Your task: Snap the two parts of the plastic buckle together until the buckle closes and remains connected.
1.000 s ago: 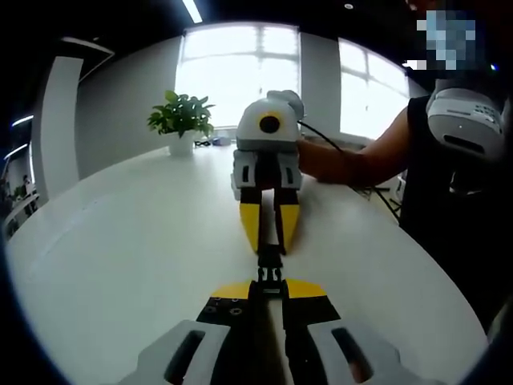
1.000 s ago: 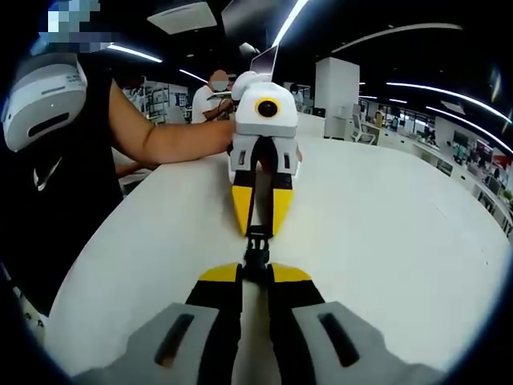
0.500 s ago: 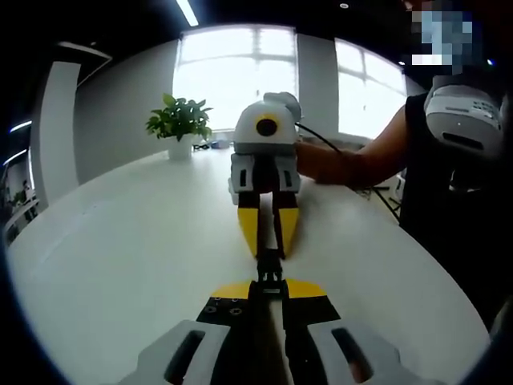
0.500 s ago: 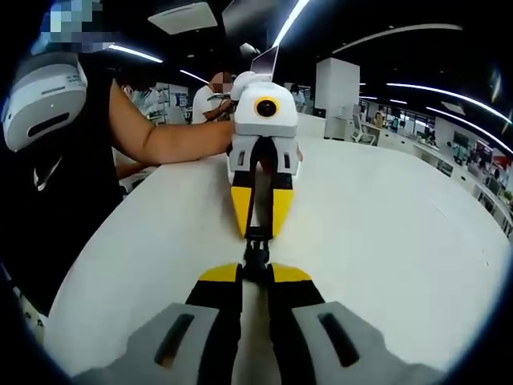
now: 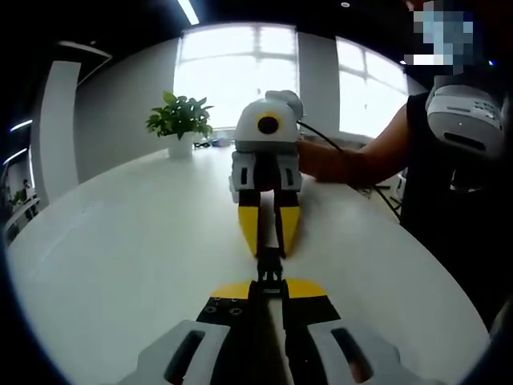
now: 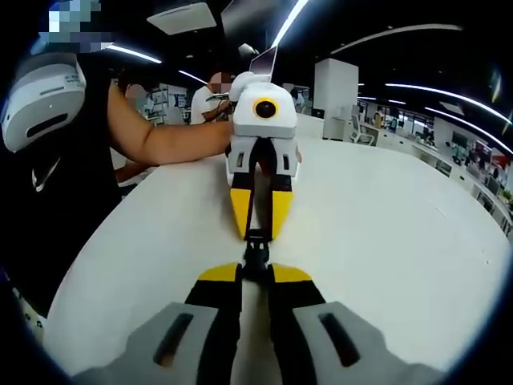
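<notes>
Bright windows [image 5: 240, 68], potted plant [image 5: 180, 120], white table [image 5: 136, 233].

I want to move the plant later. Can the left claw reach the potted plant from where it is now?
Probably not yet. The left claw is shut on the buckle, and the right claw faces it directly, holding the other end. The potted plant stands far across the table.

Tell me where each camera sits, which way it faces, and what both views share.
Left gripper view: rides the left gripper, facing the windows and potted plant; a person's forearm shows.
Right gripper view: rides the right gripper, facing the office interior; a forearm shows.
Shared: black buckle gripped between both, over the white table.
</notes>
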Demonstrator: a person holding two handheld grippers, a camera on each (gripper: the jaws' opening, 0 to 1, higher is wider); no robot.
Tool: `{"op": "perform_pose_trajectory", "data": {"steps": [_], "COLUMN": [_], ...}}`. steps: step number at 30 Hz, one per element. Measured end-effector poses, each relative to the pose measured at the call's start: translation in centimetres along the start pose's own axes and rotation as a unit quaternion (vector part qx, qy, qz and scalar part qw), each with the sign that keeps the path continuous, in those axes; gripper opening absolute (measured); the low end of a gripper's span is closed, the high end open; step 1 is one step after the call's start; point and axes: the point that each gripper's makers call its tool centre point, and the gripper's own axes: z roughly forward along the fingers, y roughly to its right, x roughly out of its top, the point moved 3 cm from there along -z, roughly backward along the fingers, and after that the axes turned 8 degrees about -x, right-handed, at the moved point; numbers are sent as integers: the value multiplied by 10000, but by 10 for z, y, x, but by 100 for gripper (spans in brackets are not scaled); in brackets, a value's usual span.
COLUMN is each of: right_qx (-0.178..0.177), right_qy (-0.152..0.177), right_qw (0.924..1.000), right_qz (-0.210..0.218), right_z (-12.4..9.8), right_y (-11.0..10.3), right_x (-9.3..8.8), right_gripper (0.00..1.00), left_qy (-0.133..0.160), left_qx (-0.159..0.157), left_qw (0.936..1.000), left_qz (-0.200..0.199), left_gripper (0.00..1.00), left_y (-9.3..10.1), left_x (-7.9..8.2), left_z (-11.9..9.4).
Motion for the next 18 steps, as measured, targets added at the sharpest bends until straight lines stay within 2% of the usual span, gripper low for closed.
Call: {"op": "perform_pose_trajectory", "data": {"steps": [9,18], "right_qx": [-15,-95], "right_qy": [63,30], "right_qw": [10000,9999], "right_qz": [-50,110], "right_z": [0,1], "right_y": [-1,4], "right_x": [0,-1], "right_gripper": [12,12], "left_qy": [8,8], "left_qx": [-6,-26], "left_qw": [10000,10000], "left_qz": [-25,-33], "left_gripper": [10,10], "left_y": [0,1], "left_x": [0,-1], "left_z": [-1,-2]}}
